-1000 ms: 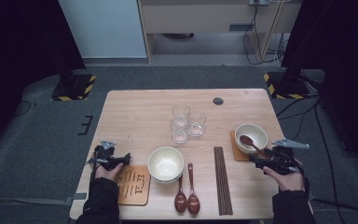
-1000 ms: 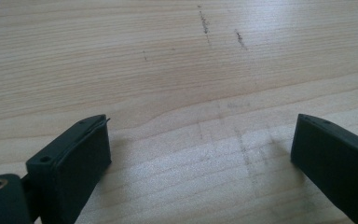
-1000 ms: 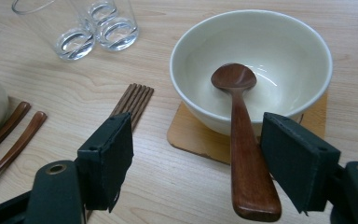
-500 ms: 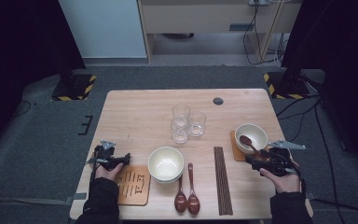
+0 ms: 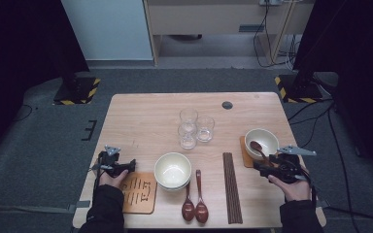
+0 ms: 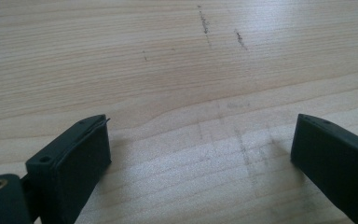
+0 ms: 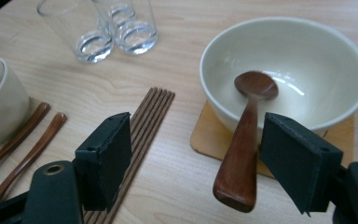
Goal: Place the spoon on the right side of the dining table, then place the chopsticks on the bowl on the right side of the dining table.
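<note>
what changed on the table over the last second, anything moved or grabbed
The right gripper drew back slightly toward the person, away from the cream bowl on the orange coaster. Its jaws stand open, with the brown wooden spoon resting in that bowl, its handle between them, not gripped. The left gripper, open over bare wood, the stacked cream bowls, the three glasses, the dark chopsticks and the two wooden spoons stayed put.

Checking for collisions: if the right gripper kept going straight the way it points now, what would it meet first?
Most likely the wooden spoon, whose handle juts between the open right gripper jaws; just behind it comes the bowl it rests in.
</note>
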### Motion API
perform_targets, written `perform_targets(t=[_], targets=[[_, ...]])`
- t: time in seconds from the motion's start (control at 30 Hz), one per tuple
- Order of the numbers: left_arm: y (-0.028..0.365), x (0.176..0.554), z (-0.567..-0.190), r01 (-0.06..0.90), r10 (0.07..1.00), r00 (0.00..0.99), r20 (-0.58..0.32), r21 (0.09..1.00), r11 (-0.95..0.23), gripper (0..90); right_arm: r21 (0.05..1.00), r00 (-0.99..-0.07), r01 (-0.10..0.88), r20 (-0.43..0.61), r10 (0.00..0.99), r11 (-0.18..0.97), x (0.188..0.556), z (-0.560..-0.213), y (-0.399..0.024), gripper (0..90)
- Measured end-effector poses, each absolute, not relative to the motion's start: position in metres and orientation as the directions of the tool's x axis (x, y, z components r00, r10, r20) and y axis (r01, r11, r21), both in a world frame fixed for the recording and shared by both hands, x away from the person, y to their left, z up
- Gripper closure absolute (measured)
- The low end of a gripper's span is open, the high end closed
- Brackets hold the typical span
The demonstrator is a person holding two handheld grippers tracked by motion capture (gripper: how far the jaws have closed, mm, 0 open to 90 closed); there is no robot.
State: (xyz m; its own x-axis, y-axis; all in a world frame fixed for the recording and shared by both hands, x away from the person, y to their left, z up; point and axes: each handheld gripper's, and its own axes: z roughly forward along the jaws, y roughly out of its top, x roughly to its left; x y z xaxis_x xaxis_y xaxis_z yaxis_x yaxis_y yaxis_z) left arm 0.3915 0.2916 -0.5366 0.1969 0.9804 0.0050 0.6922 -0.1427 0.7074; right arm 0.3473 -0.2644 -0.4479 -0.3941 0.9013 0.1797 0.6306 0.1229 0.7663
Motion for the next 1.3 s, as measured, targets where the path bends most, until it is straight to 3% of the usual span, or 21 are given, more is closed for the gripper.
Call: perform_targets(t=[0.37, 1.3], targets=[[0.292, 0.392, -0.537, 0.692, 0.980, 0.197, 0.005, 0.707, -0.143, 3.6, 0.832, -0.424, 0.545, 0.172, 0.889, 0.099, 0.341, -0.433, -0.255, 27.9], [0.292, 0.392, -0.537, 0.692, 0.980, 0.198, 0.005, 0.707, -0.143, 3.5, 0.803, -0.492, 0.560, 0.123, 0.862, 0.205, 0.339, -0.458, -0.212, 31.9]])
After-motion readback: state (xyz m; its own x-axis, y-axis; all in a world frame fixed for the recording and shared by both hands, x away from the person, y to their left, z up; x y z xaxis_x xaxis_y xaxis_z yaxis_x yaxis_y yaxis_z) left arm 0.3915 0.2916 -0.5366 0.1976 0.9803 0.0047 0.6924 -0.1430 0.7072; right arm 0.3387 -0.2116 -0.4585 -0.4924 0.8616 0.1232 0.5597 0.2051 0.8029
